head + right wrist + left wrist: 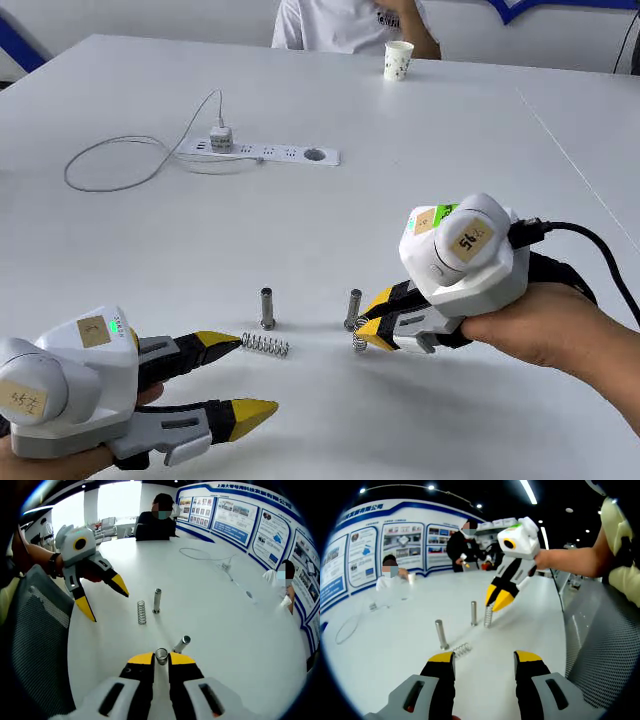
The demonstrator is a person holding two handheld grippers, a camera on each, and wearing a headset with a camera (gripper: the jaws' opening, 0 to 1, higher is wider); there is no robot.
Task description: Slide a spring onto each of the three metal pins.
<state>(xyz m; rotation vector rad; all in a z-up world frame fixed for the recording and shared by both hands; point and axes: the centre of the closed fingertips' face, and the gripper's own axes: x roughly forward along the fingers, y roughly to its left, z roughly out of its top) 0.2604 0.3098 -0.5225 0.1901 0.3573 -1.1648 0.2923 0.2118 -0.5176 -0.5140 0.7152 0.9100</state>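
Springs look like light thin-wire coils that will likely squash or skid out under a hard pinch and roll on the bench (300, 220). Best taken lightly across the coil at mid-length, with the lower end left free for a pin. Fingers (141, 659) of the right gripper (372, 328) are narrowed onto the held spring (161, 656), roughly upright, its foot at the bench just beside the right-hand pin (353, 308) and not on it. Fingers (441, 657) of the left gripper (255, 375) stand wide and hold nothing, with the 2nd spring (265, 345) lying flat just ahead of their tips, near the foot of the left-hand pin (267, 307).
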